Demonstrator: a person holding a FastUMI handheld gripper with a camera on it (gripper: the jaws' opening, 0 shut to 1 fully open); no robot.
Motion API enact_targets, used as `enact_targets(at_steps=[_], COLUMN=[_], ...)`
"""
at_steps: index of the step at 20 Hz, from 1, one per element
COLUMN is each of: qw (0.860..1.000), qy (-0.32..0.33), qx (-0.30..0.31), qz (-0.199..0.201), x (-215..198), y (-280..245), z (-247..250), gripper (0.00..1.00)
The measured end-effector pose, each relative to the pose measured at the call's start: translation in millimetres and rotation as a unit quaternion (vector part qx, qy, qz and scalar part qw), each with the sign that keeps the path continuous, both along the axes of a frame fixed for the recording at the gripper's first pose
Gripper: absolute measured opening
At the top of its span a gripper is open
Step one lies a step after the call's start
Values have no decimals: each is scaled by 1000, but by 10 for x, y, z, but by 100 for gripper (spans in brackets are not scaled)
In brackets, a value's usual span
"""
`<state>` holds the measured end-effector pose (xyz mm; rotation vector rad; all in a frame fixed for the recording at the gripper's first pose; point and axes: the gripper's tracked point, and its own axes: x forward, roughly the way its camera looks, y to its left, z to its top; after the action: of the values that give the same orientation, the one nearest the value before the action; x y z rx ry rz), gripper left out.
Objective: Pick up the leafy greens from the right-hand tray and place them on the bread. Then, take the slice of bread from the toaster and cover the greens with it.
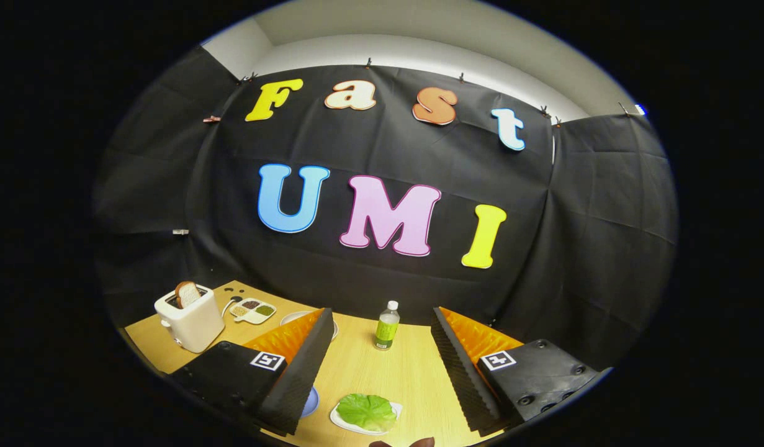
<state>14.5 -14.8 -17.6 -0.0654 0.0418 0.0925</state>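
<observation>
Pale wood is forming the tabletop (413, 372), and the gripper (378, 366) is hanging above it with its two fingers spread wide and grasping nothing. Bare table is lying in the gap between them.

Leafy greens (368, 410) are sitting on a small white tray (394, 409) between the fingers, down at about 6 o'clock from the midpoint of the gap, close to the camera and touching neither finger. At the very bottom, just at 6 o'clock from that tray, a dark reddish shape is peeking in; I cannot tell what it is.

A clear bottle (386, 325) with a green label and white cap is standing upright beyond the fingertips, at roughly 12 o'clock from the greens.

A white toaster (191, 321) is standing well off at about 10 o'clock from the left finger, with a slice of bread (186, 293) sticking up from its slot. Just at 3 o'clock from the toaster, a white divided dish (254, 310) is holding small portions of dark and green contents. A white plate (293, 318) is partly hiding behind the left fingertip, and something round and blue (311, 402) is showing at that finger's inner edge, at 9 o'clock from the greens.
</observation>
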Motion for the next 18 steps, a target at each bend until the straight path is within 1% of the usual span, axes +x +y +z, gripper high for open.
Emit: enact_targets(at_steps=[4, 6, 8, 12, 18], qw=[997, 994, 987, 969, 932], qy=[54, 82, 120, 201, 301], qx=[-25, -37, -45, -67, -101], qz=[47, 67, 93, 131, 173], x=[112, 172, 225, 298, 312], y=[-9, -21, 4, -18, 21], z=[-411, -650, -956, -1678, -2780], gripper=[98, 98, 98, 99, 98])
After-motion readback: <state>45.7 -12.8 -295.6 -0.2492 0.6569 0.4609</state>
